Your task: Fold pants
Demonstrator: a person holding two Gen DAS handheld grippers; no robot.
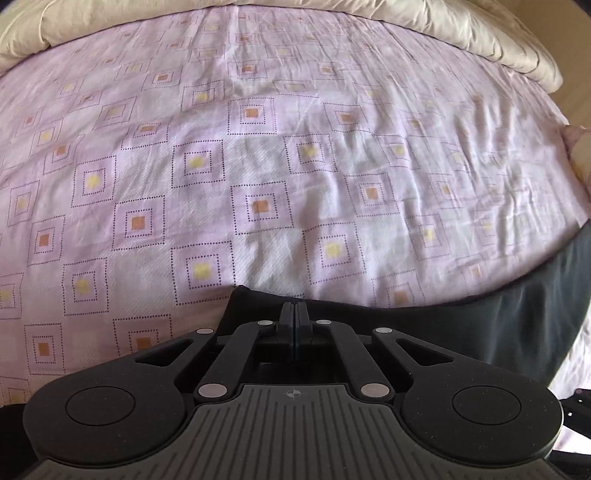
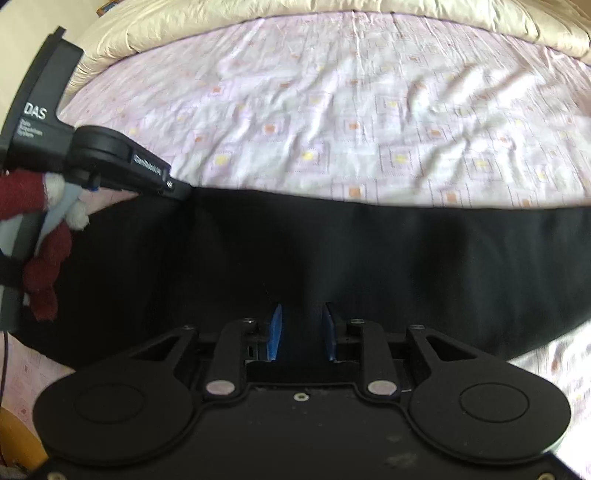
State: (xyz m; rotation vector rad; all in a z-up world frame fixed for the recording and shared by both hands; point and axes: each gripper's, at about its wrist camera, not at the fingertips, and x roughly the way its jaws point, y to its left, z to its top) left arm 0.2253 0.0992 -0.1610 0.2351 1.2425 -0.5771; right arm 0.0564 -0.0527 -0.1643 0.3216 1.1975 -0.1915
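Observation:
The black pants (image 2: 332, 251) lie flat across the bed, stretching left to right in the right wrist view. In the left wrist view the pants (image 1: 480, 325) run off to the right from a corner at my fingers. My left gripper (image 1: 294, 314) is shut on that corner of the pants; it also shows in the right wrist view (image 2: 181, 190) at the fabric's far left edge. My right gripper (image 2: 301, 325) is open, its blue pads (image 2: 275, 328) apart just above the middle of the pants, holding nothing.
The bed has a pink sheet (image 1: 258, 166) with a square pattern. A rolled cream duvet (image 2: 258, 26) lies along the far edge. A gloved hand in red and grey (image 2: 48, 251) holds the left gripper's handle.

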